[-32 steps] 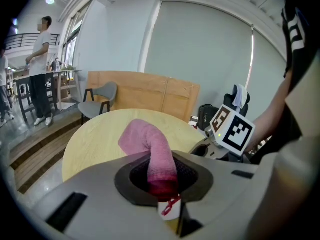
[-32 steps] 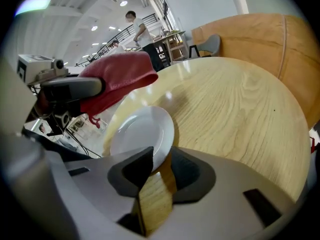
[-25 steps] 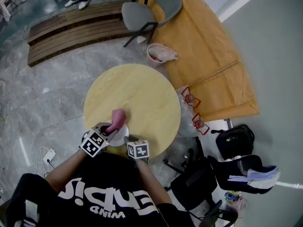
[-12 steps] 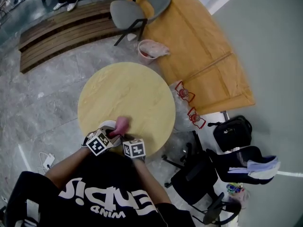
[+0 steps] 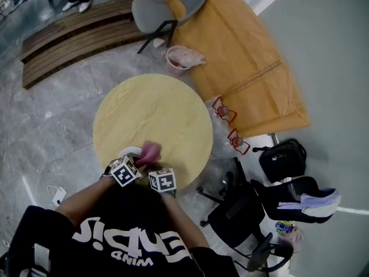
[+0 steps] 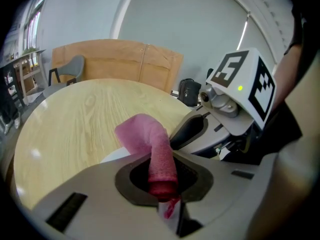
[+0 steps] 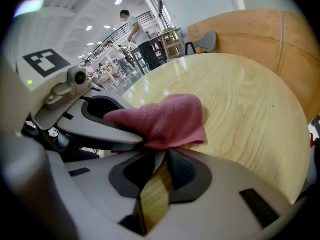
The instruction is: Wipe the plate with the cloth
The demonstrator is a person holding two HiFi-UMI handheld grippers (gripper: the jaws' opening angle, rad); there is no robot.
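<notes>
Your left gripper has its jaws squeezed tight on the pink cloth. The cloth pokes out like a fat roll, straight ahead along the jaws, and then flops over at its far end. Right under that floppy end is the white plate. It sits on the round wooden table, at the edge close to you. From above you only see a thin white curve of it, because the cloth and both grippers cover the rest.

Your right gripper has its jaws pulled in narrow. A thin pale edge sits between them, and it looks like the plate's rim, so this gripper seems to be holding the plate in place. It sits just beside the left one, on the right side of the plate.

So the wiping job belongs to the left gripper — the cloth is already over the plate. I think you need to tip the roll down so it lies flat, then rub sideways across the plate, away from the right gripper.
</notes>
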